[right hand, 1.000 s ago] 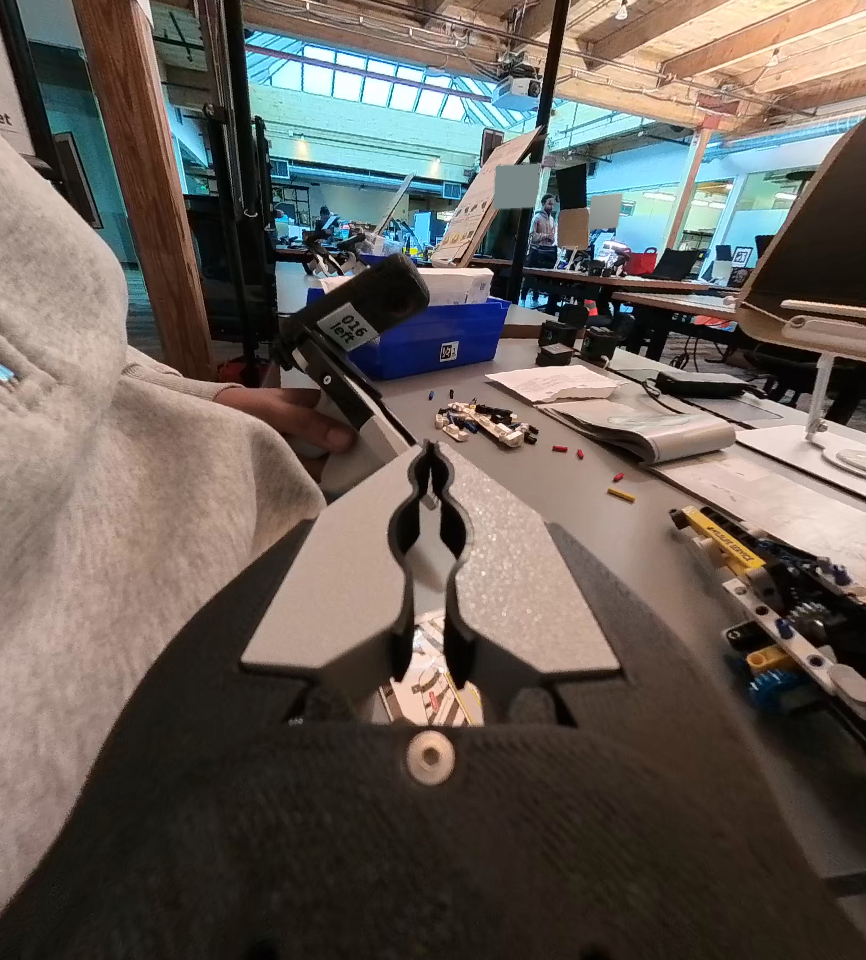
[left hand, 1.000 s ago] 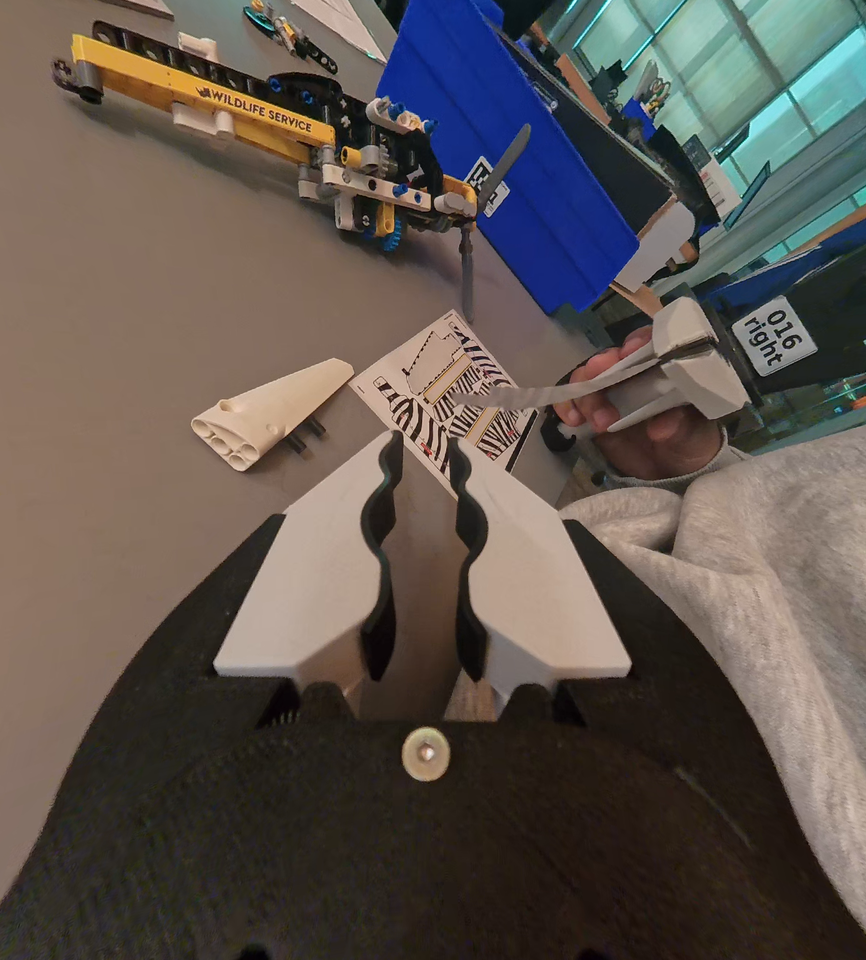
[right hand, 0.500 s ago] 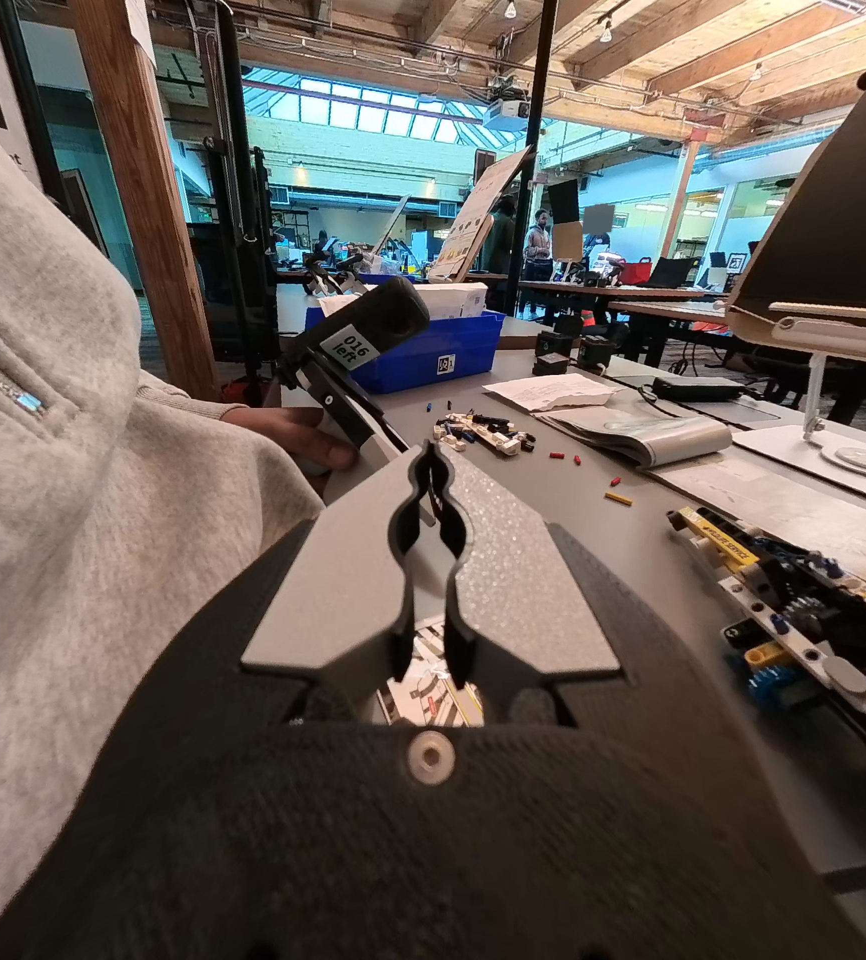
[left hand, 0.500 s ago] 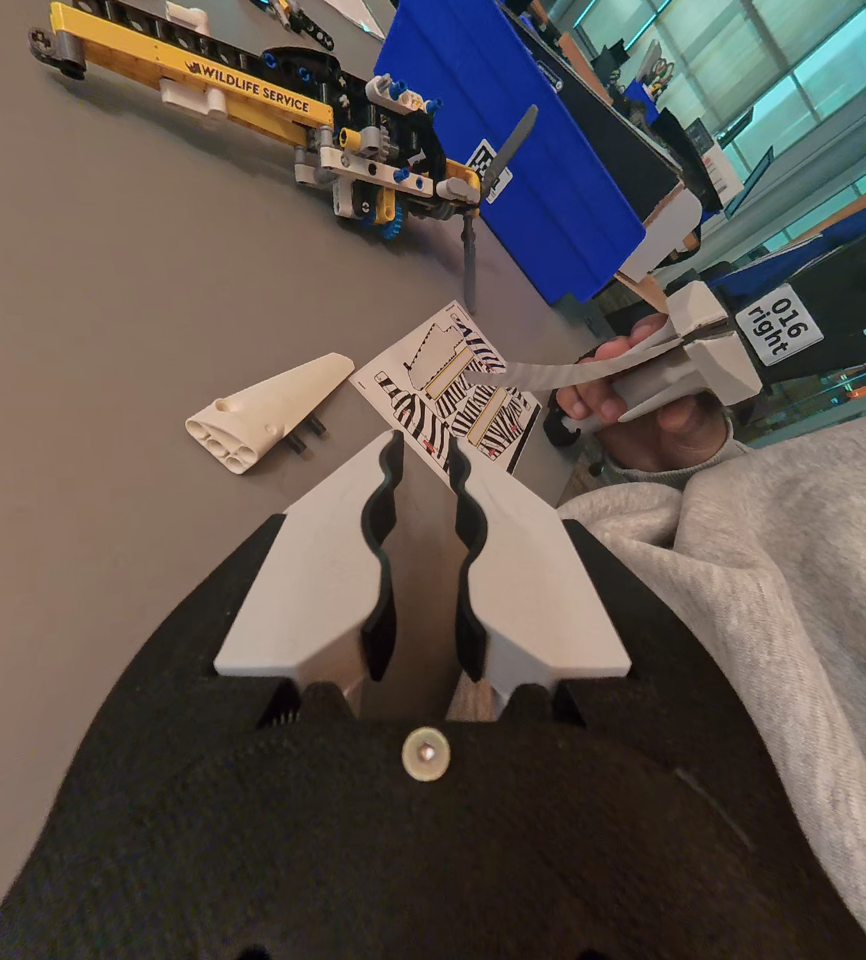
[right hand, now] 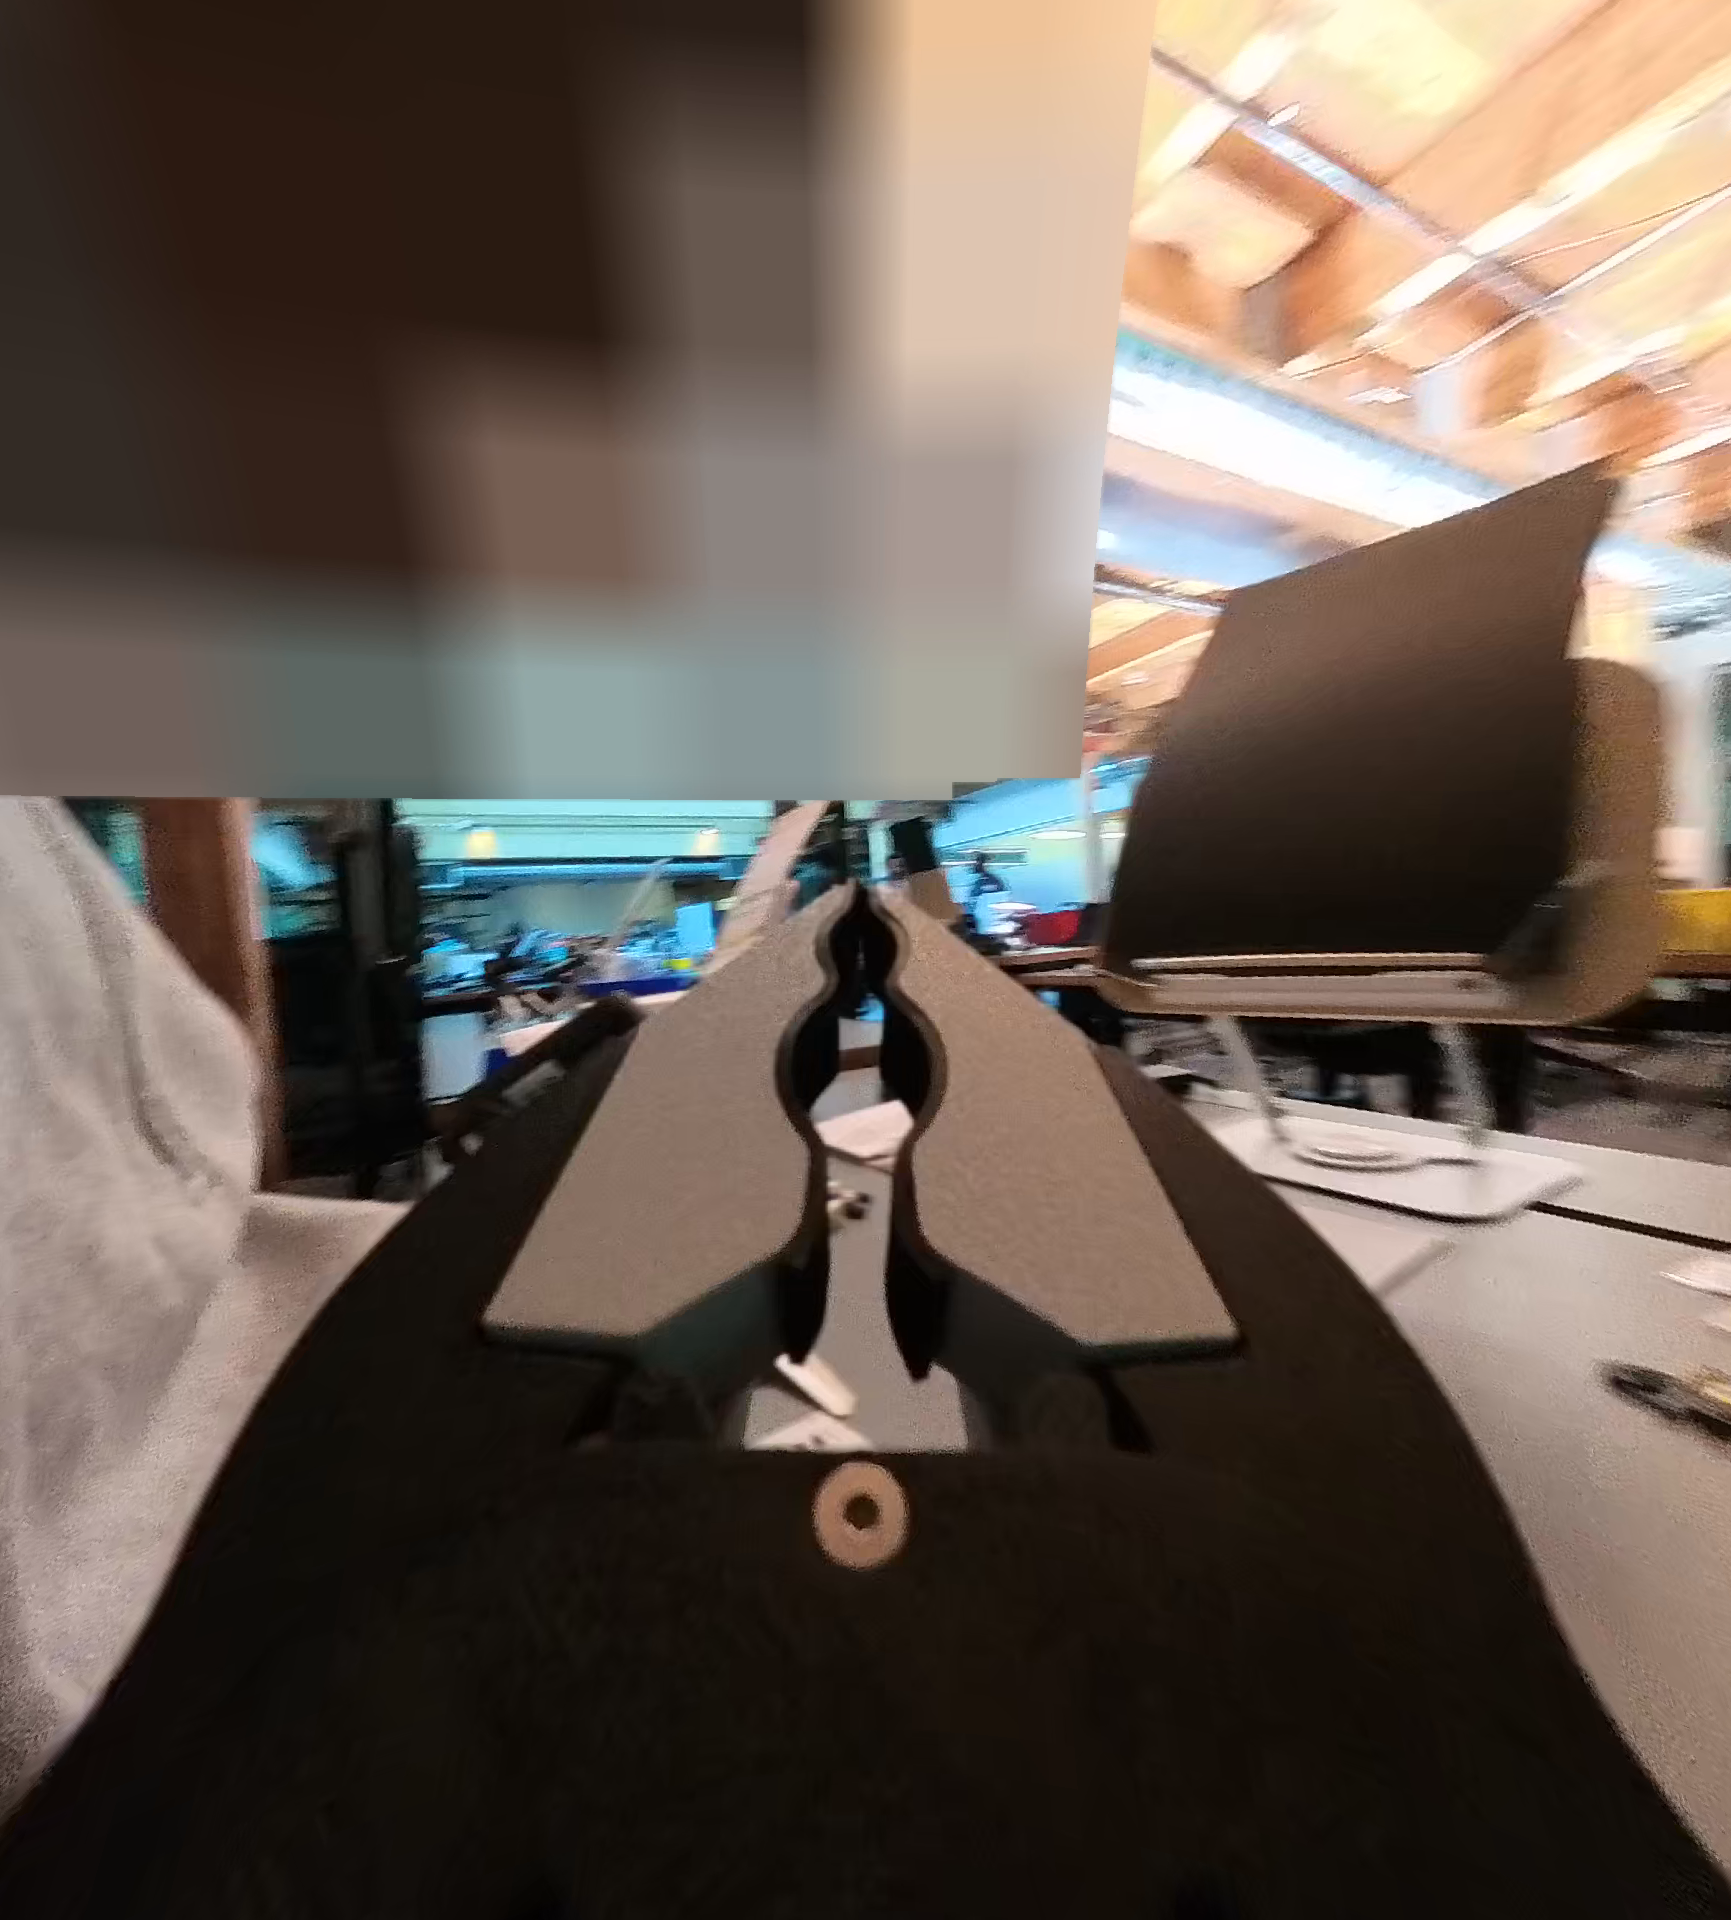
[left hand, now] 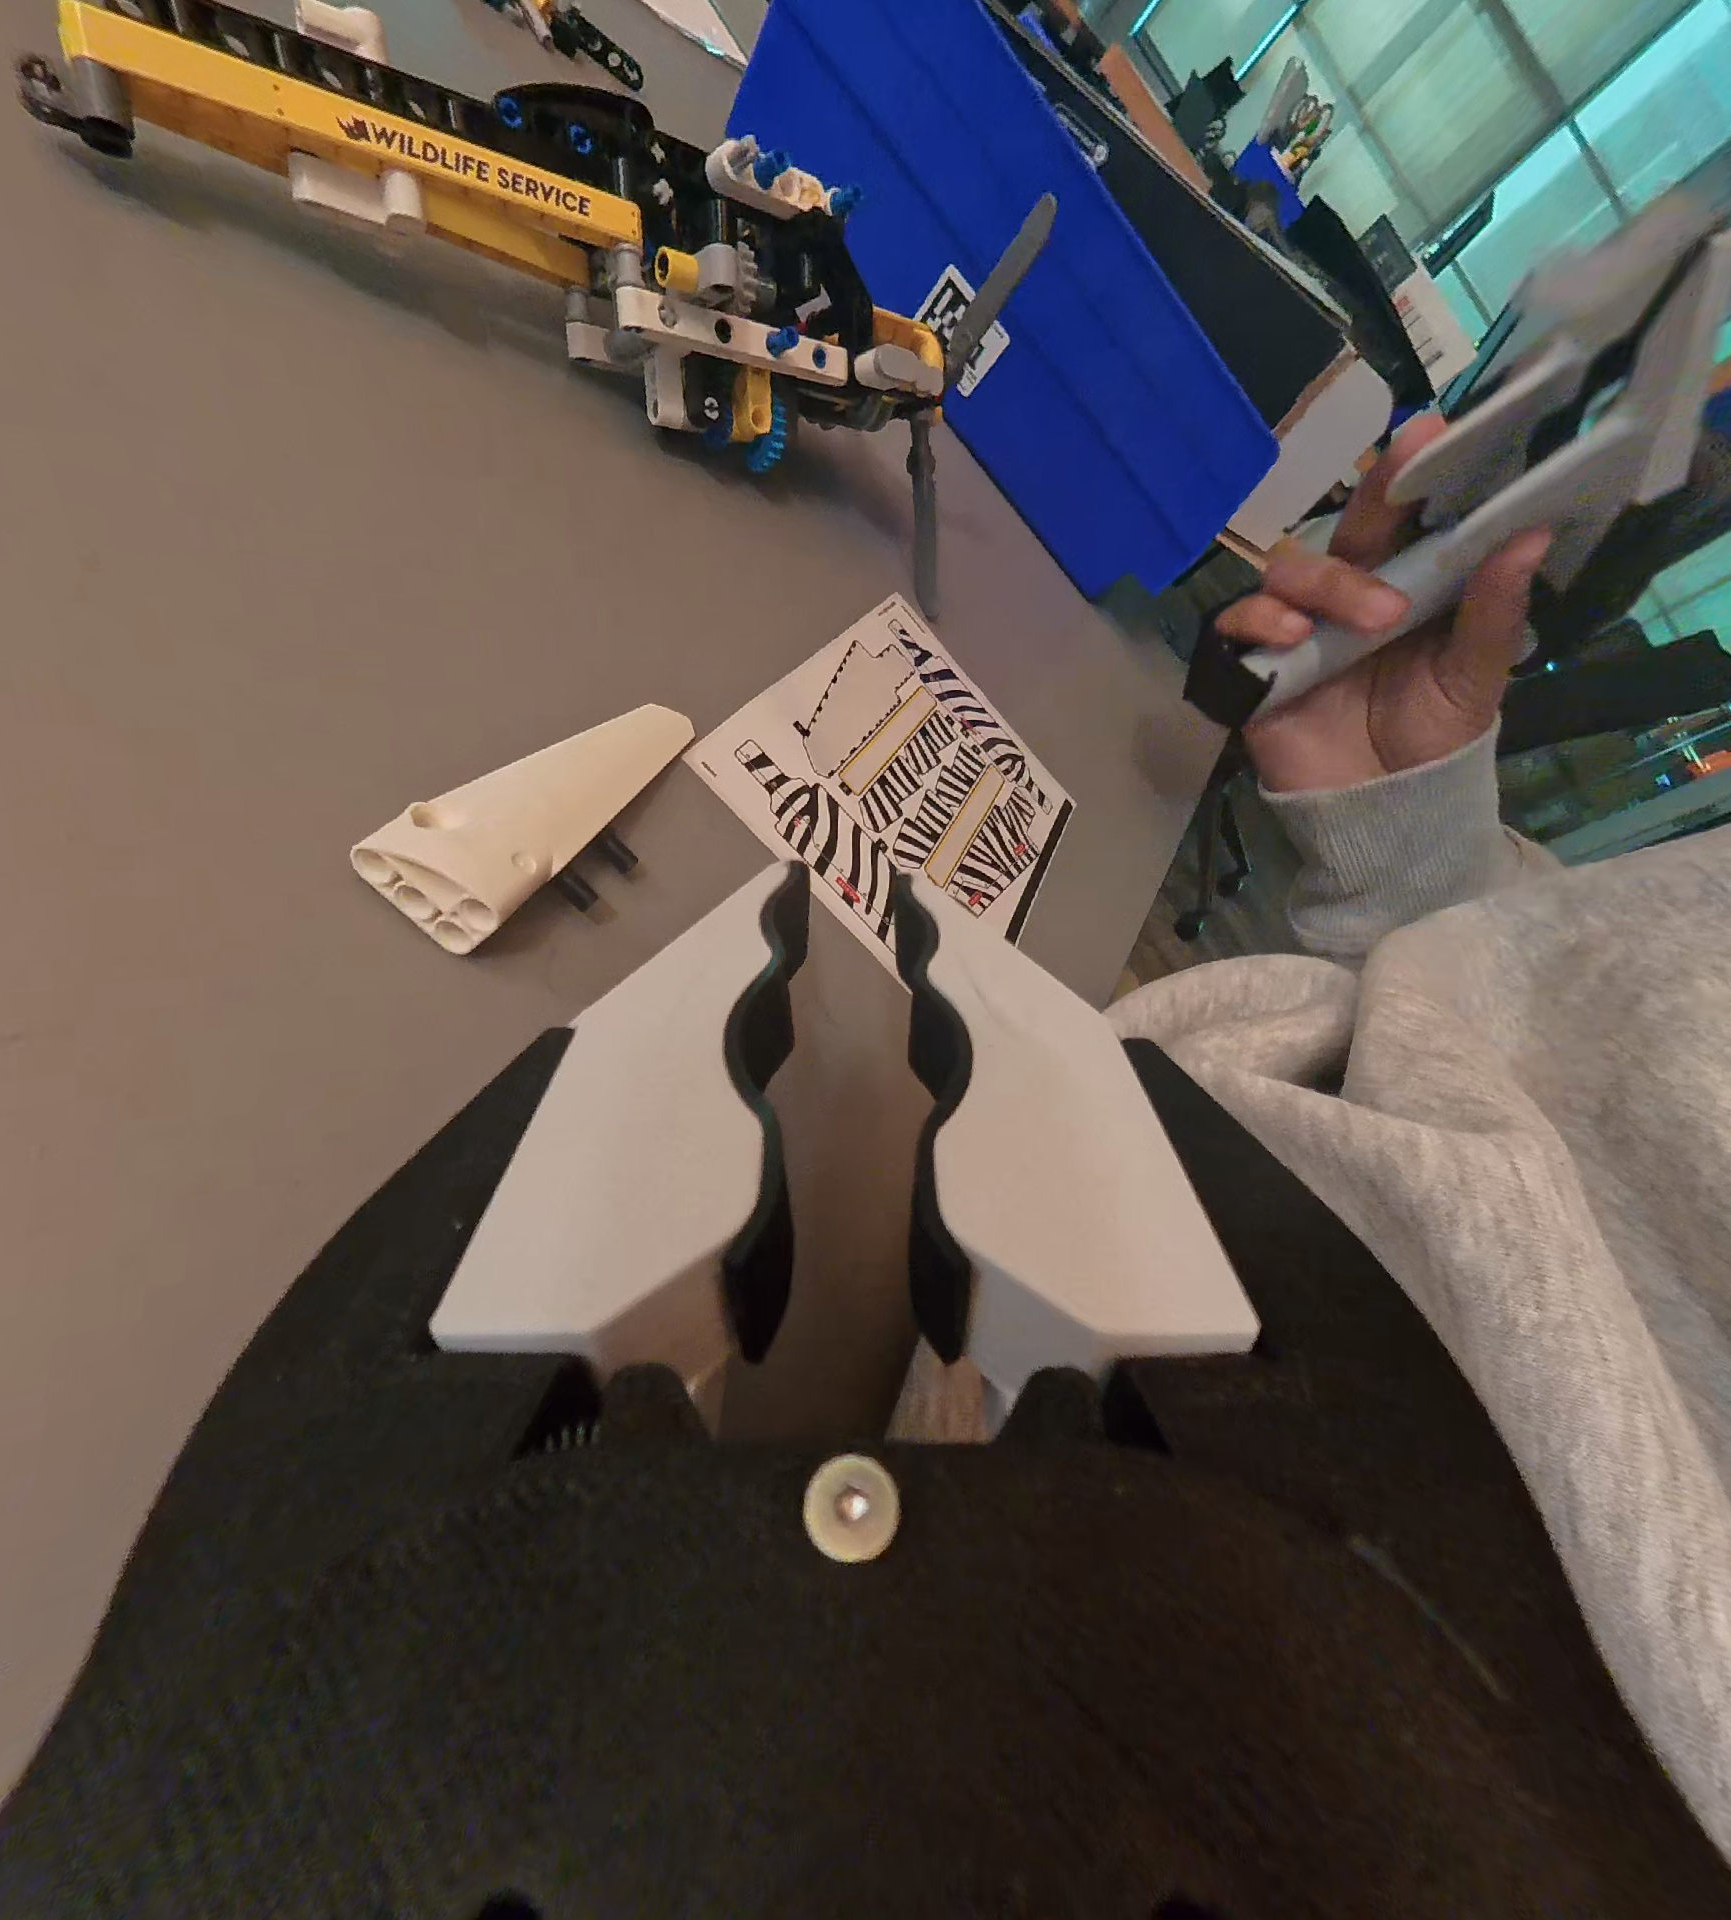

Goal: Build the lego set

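My left gripper (left hand: 845, 883) is open and empty, low over the grey table (left hand: 217, 644), with its tips at the near edge of a zebra-striped sticker sheet (left hand: 892, 779). A white wing-shaped Lego panel (left hand: 518, 821) with two black pins lies just left of the sheet. The yellow and black Lego model (left hand: 487, 208) lies farther back. My right gripper (right hand: 863, 914) is shut at the tips, and I see nothing between them. In the left wrist view it is blurred, held high off the table edge (left hand: 1567, 384) by a hand (left hand: 1391, 665).
A blue bin (left hand: 996, 291) stands behind the model. A dark screen on a stand (right hand: 1360, 727) is at the right rear of the table. A grey sweatshirt (left hand: 1463, 1247) fills the right side. The panel's tip (right hand: 819, 1382) shows under my right fingers.
The right gripper has lifted from just over the sticker sheet, up and away to the right, and its view has tilted upward and blurred. The left gripper has barely moved.
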